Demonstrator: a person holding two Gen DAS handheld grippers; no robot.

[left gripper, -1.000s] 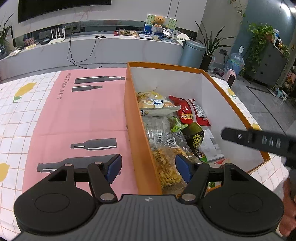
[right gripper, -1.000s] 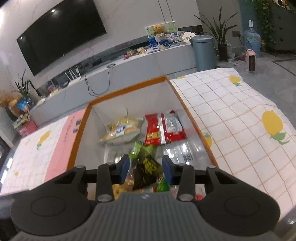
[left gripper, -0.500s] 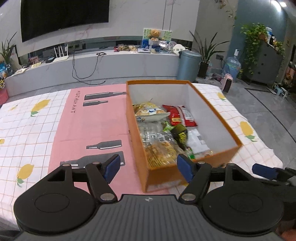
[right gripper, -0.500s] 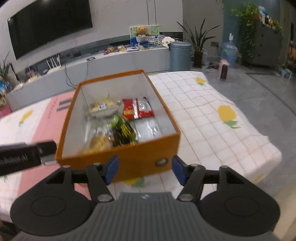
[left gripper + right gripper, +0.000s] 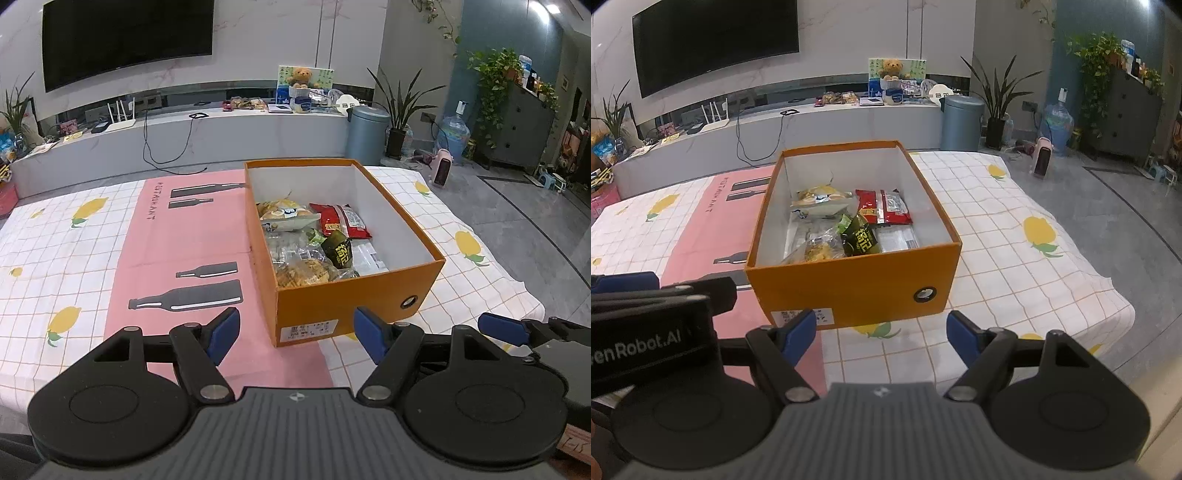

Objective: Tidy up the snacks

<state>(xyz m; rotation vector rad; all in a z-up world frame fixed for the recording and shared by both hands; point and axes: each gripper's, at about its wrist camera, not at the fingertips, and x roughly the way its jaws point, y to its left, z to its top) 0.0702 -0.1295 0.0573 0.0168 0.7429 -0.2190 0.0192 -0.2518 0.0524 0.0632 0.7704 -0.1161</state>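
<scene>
Orange box (image 5: 857, 291): matt cardboard outside, plain white inside, paper label on the front wall. Snack packets (image 5: 882, 206): glossy plastic film, crinkled. Tablecloth (image 5: 1015, 236): soft cloth, matt, checked print. Pink mat (image 5: 192, 240): smooth, matt. Left gripper (image 5: 295, 334) and right gripper (image 5: 881, 334): matt black plastic, blue pads (image 5: 801, 328), ribbed grey housing.

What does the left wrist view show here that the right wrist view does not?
Only the left wrist view shows the large bottle print on the pink mat whole. Only the right wrist view shows the left gripper's lettered body. Both share the orange box of snacks, the red packet, the dark green packet, and both grippers open and empty: left gripper, right gripper.
</scene>
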